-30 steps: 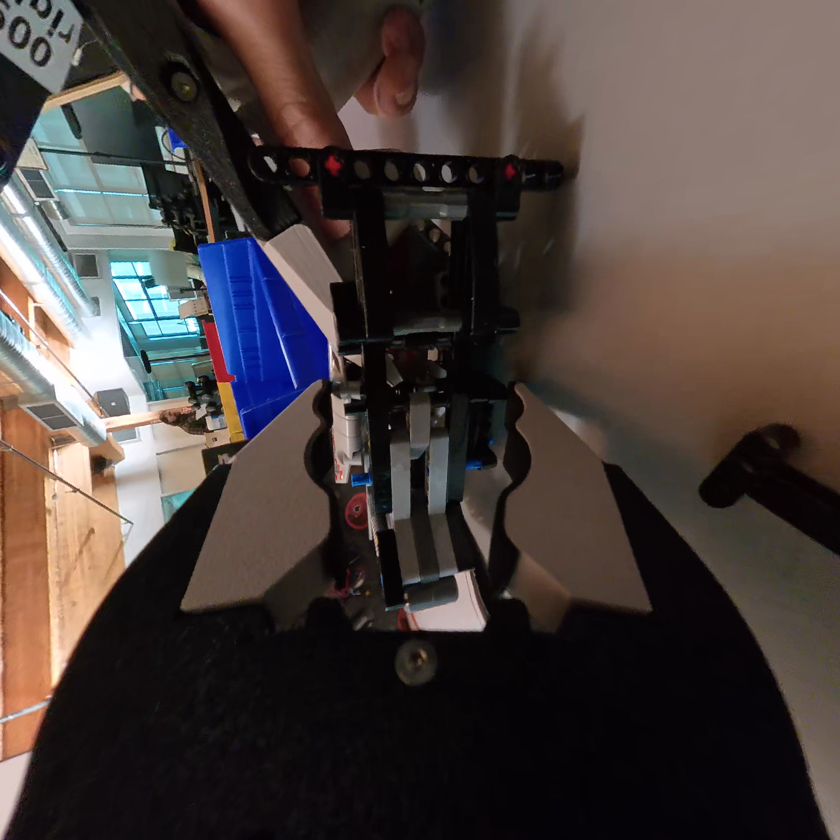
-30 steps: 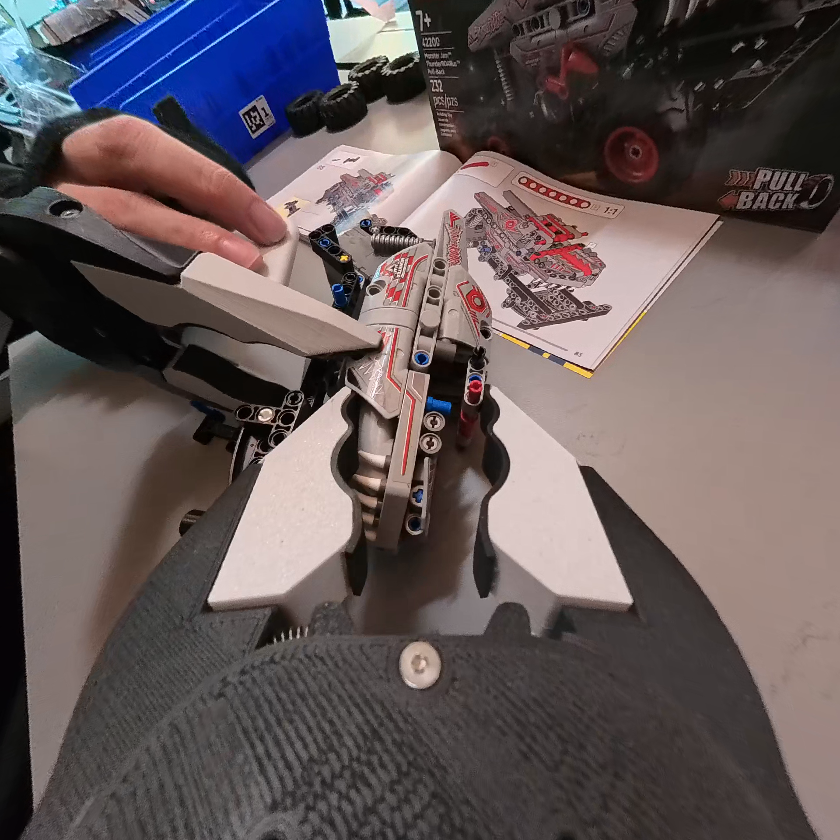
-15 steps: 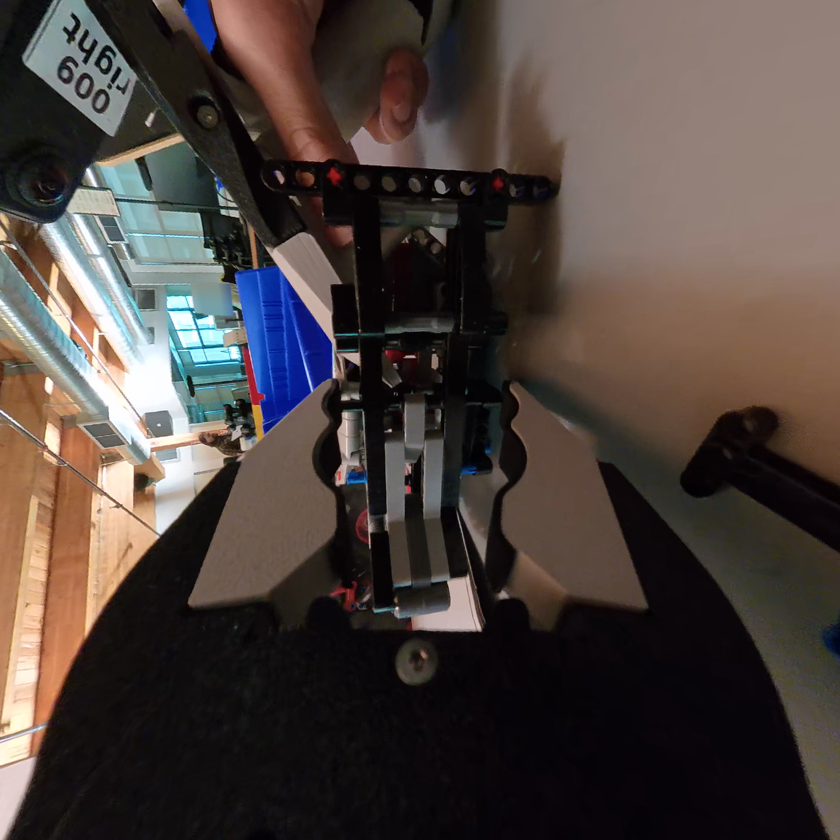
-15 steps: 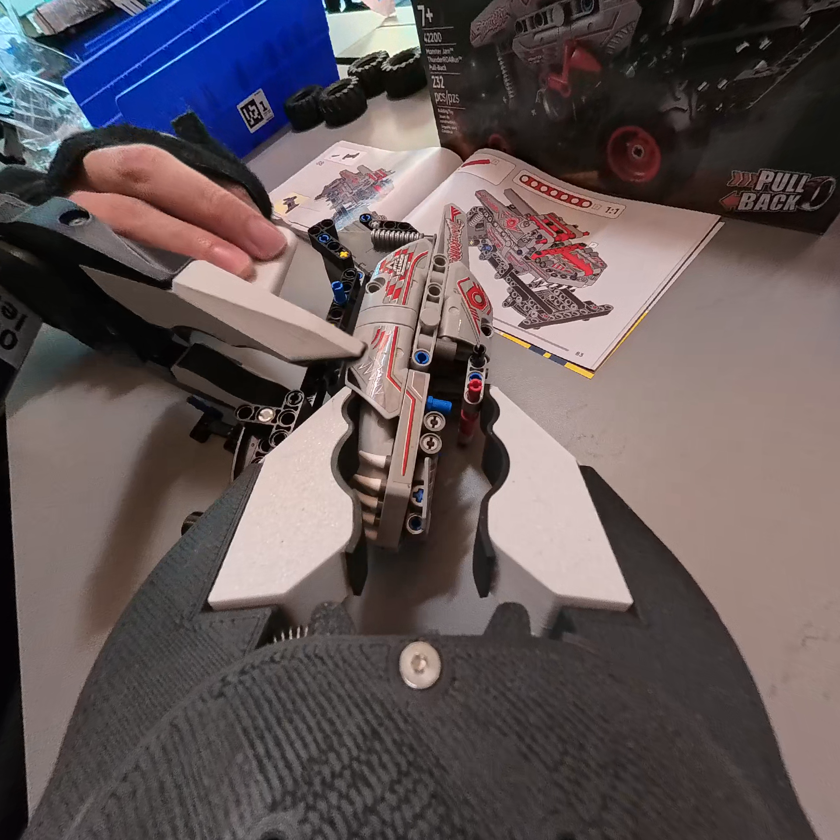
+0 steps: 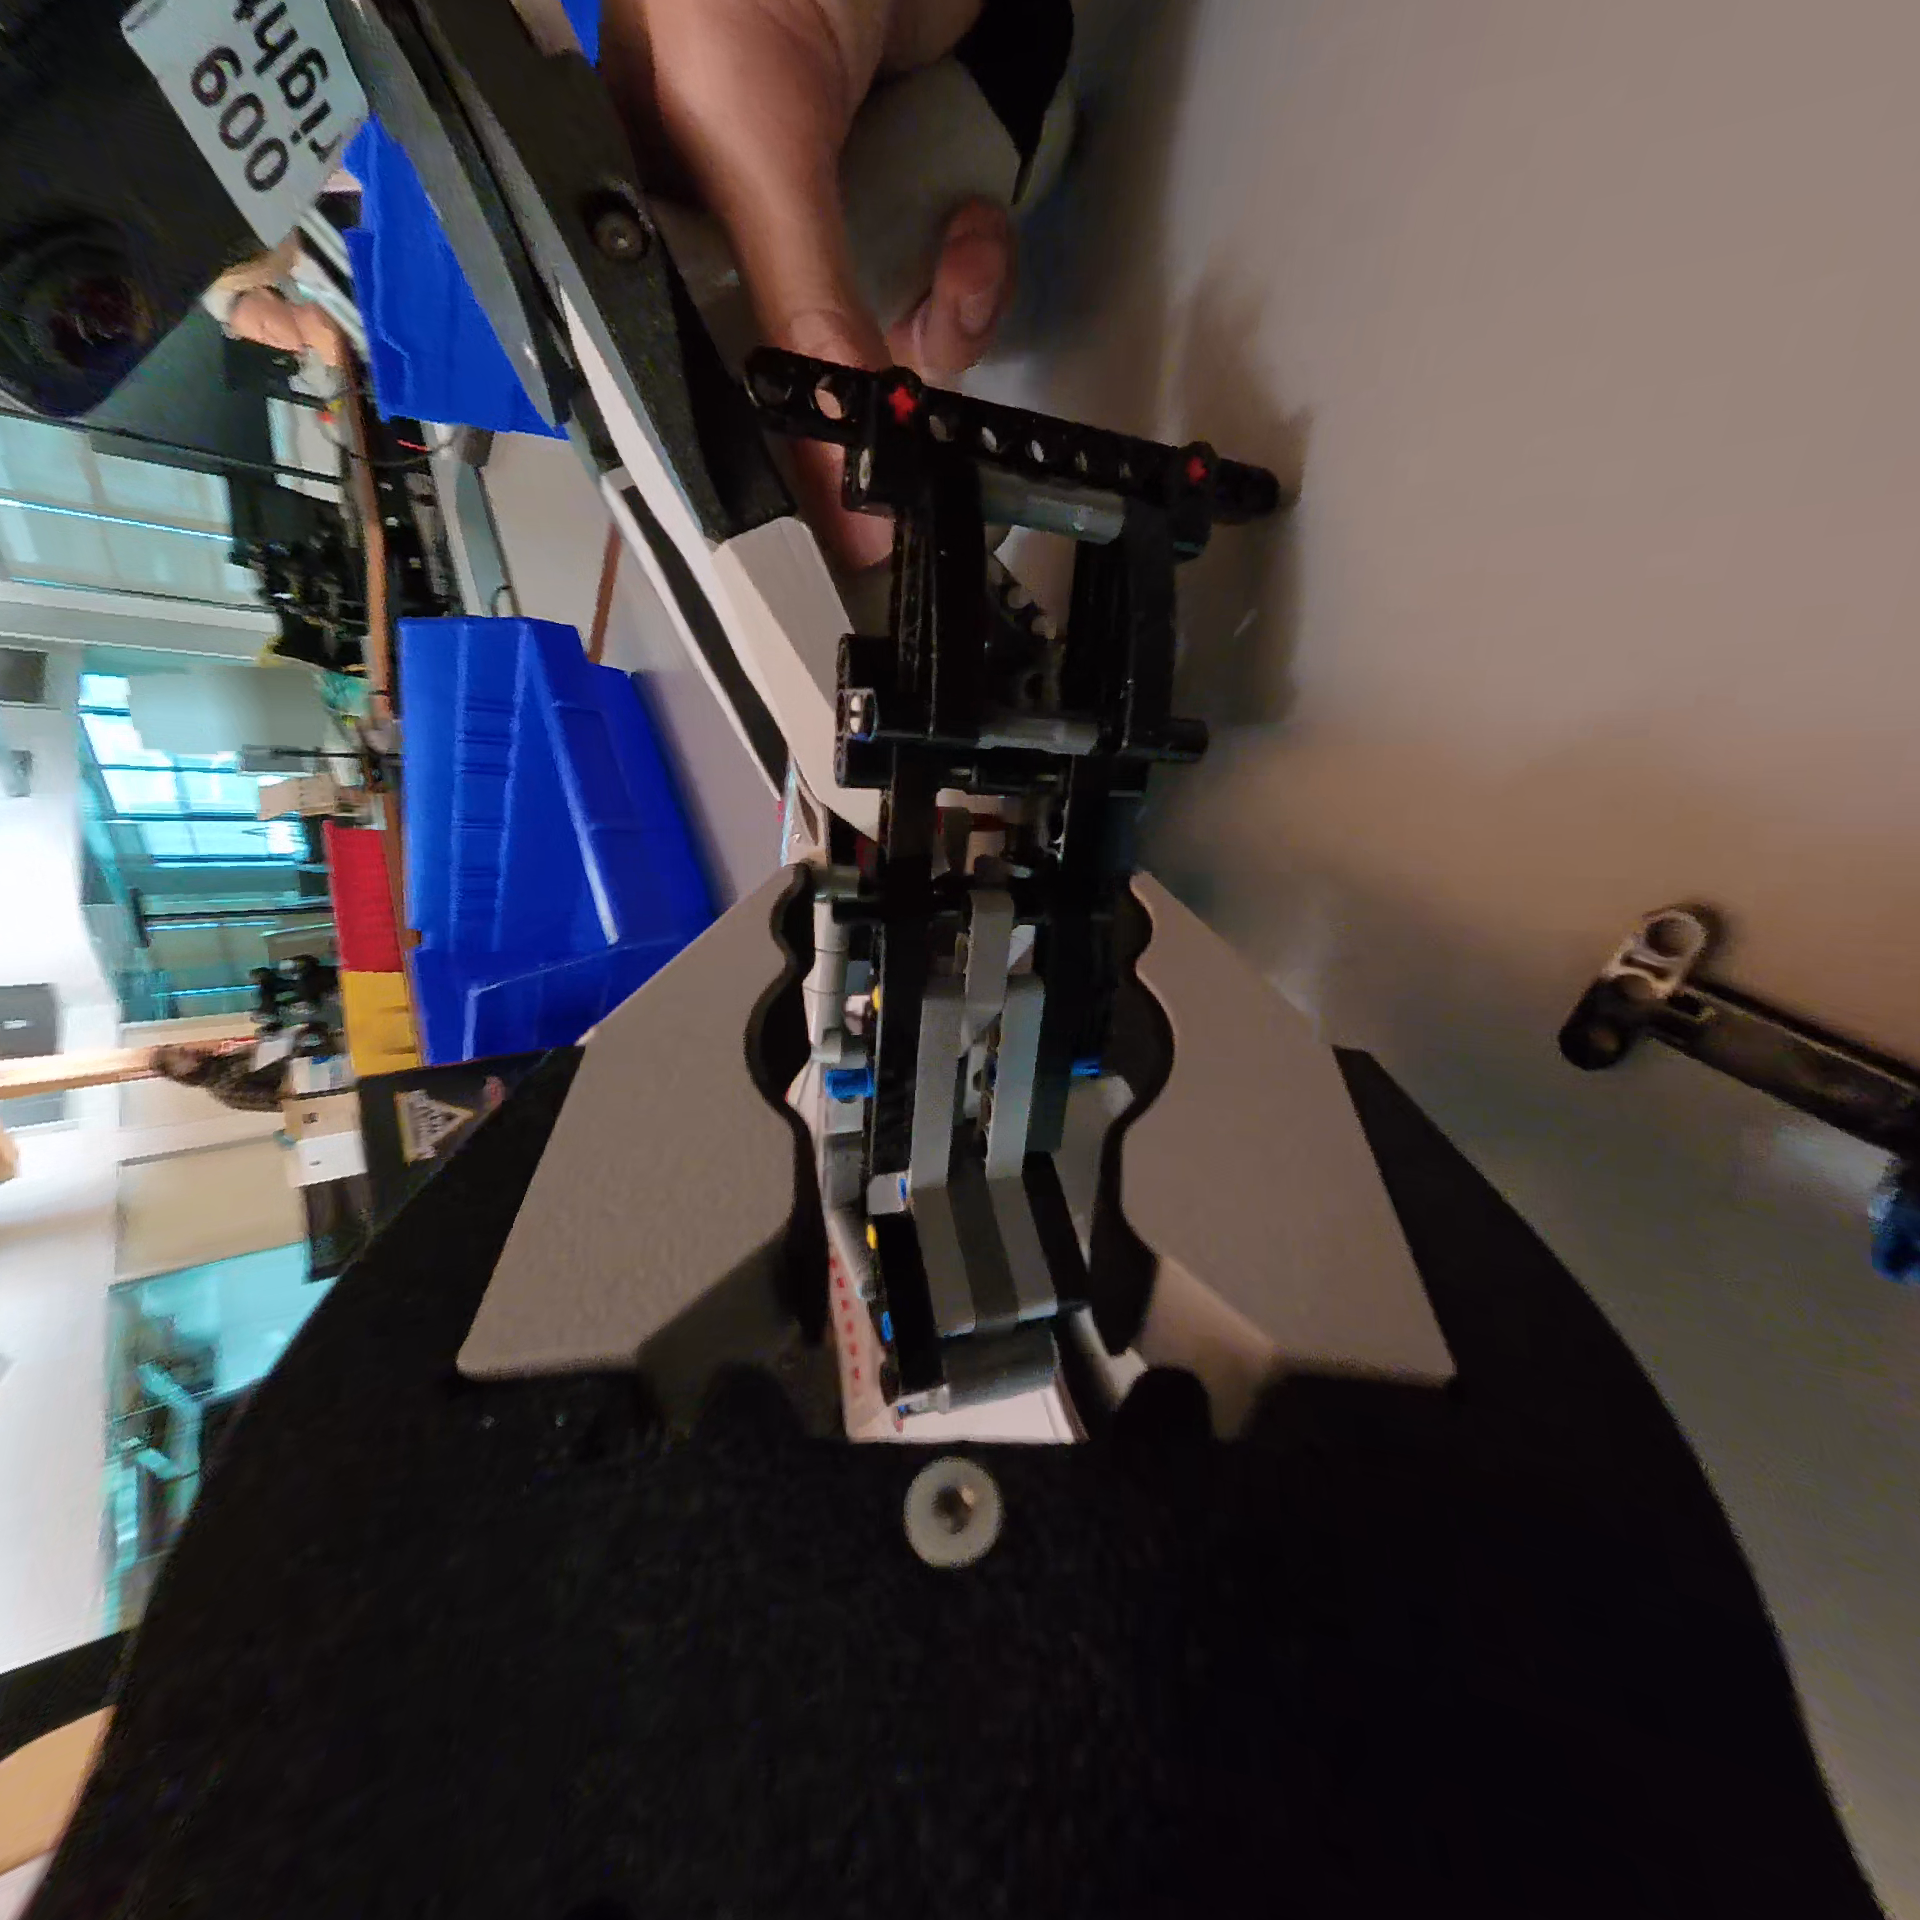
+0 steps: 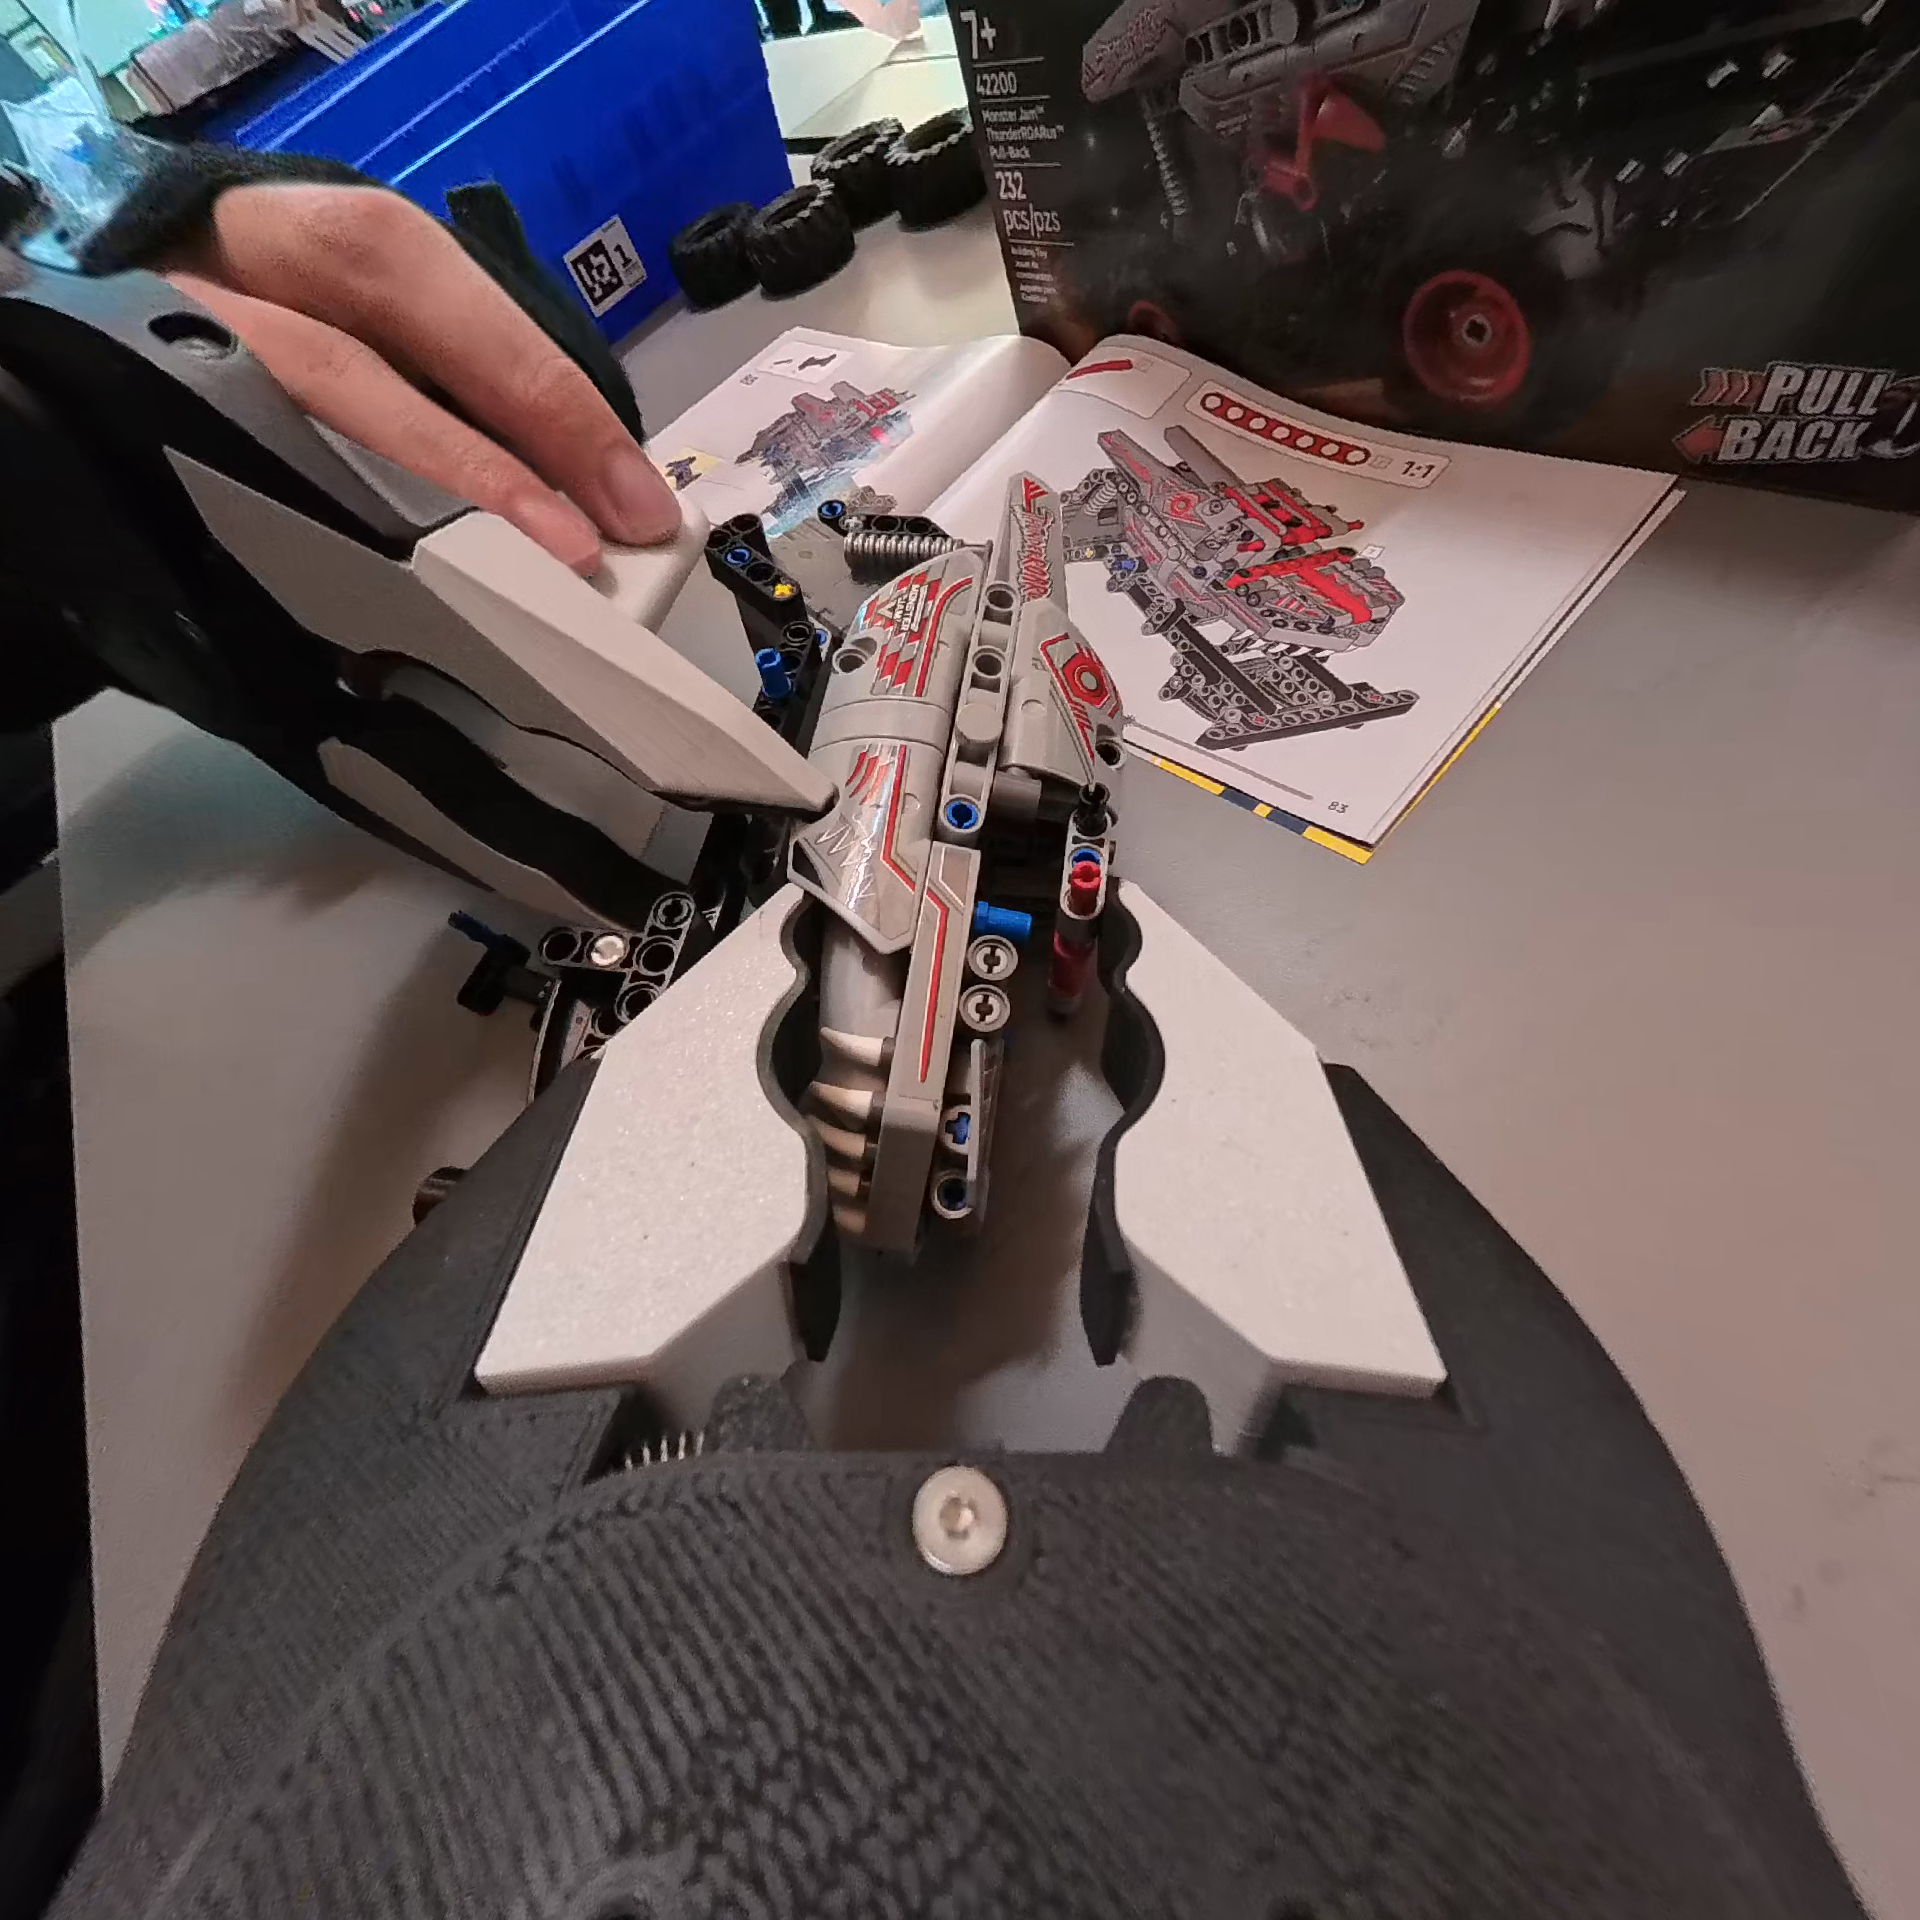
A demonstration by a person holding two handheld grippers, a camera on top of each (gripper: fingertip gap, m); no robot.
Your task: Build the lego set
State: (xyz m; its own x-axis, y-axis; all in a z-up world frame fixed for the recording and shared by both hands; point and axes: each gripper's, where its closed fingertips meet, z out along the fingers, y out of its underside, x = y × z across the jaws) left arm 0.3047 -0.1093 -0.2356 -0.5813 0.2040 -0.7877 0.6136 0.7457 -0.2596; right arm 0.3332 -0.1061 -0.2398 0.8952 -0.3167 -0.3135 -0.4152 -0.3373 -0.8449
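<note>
A partly built lego truck [image 6: 935,894] is held on its side just above the grey table. Its grey body panels [image 6: 883,727] carry red striped stickers, with white teeth at the near end. The black beam chassis [image 5: 997,644], with red pins, is seen from underneath.

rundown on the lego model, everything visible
The lego model is a partly built plastic truck: grey body panels with red-and-silver stickers, white teeth at the near end, blue and red pins, on a black beam chassis with grey axles. No wheels fitted. It is tipped on its side, one chassis end against the table. The left gripper clamps the chassis; the right gripper straddles the body, contact unclear.
</note>
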